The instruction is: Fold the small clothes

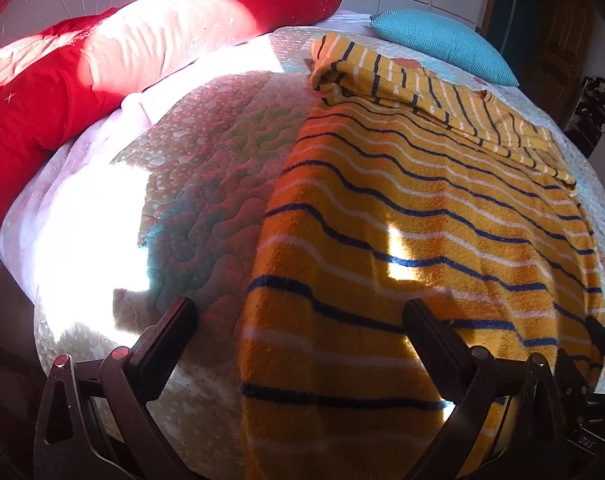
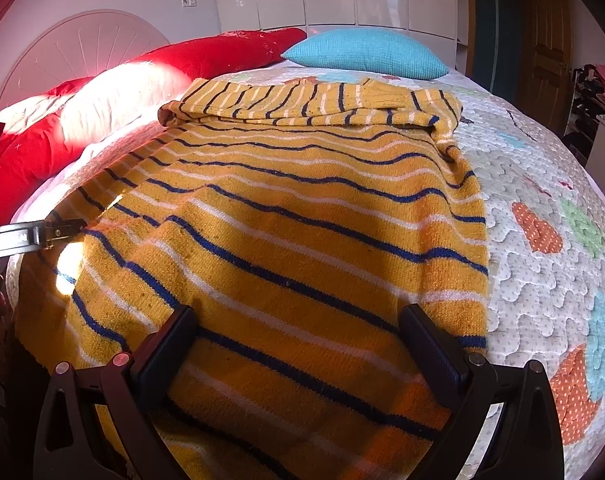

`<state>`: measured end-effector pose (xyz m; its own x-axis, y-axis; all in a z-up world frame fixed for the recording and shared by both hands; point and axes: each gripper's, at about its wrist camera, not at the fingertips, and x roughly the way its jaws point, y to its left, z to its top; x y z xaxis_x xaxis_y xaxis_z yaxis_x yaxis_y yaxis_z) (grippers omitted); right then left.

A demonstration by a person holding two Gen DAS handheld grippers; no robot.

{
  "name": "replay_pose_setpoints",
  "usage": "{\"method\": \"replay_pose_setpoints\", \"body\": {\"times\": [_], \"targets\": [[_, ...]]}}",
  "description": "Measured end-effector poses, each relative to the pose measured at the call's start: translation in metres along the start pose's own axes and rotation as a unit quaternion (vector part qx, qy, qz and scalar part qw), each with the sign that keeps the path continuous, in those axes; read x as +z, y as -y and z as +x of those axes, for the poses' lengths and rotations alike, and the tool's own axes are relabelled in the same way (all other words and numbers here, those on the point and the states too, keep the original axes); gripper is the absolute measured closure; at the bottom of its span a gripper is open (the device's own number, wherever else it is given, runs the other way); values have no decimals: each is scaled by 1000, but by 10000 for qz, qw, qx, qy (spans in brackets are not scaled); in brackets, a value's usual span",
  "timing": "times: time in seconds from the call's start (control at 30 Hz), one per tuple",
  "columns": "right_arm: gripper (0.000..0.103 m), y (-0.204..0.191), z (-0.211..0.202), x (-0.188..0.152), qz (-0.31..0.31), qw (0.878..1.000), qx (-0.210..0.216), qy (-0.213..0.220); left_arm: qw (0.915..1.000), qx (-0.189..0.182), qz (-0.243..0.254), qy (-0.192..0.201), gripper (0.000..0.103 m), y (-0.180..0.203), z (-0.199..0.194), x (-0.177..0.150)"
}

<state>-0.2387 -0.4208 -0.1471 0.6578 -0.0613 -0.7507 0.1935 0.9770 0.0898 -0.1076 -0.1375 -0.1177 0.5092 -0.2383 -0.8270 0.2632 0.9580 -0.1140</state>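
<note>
The left claw [image 1: 298, 320] hangs wide over the sweater's [image 1: 422, 216] left hem edge, gripping nothing; the right claw [image 2: 298, 328] gapes equally wide, empty, over the hem's middle. The mustard knit, banded with navy and white stripes, lies flat on the bed's quilt [image 2: 542, 184], sleeves folded across its top toward twelve o'clock. I judge the lengthwise fold comes next: pinch the near hem at both corners. The knit looks thick and soft, the quilt puckered.
</note>
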Motion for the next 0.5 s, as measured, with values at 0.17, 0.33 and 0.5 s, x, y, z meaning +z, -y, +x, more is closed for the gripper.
{"method": "replay_pose_setpoints", "body": {"times": [0.17, 0.33, 0.5], "targets": [[1, 29, -45, 9, 685, 9950, 644, 346, 9969, -615, -273, 398, 2, -25, -38, 1], [0, 76, -48, -1, 1256, 9896, 701, -94, 9969, -736, -117, 245, 2, -37, -35, 5], [1, 106, -49, -23, 1798, 9766, 1131, -332, 9894, -1435, -204, -67, 2, -30, -14, -4]]}}
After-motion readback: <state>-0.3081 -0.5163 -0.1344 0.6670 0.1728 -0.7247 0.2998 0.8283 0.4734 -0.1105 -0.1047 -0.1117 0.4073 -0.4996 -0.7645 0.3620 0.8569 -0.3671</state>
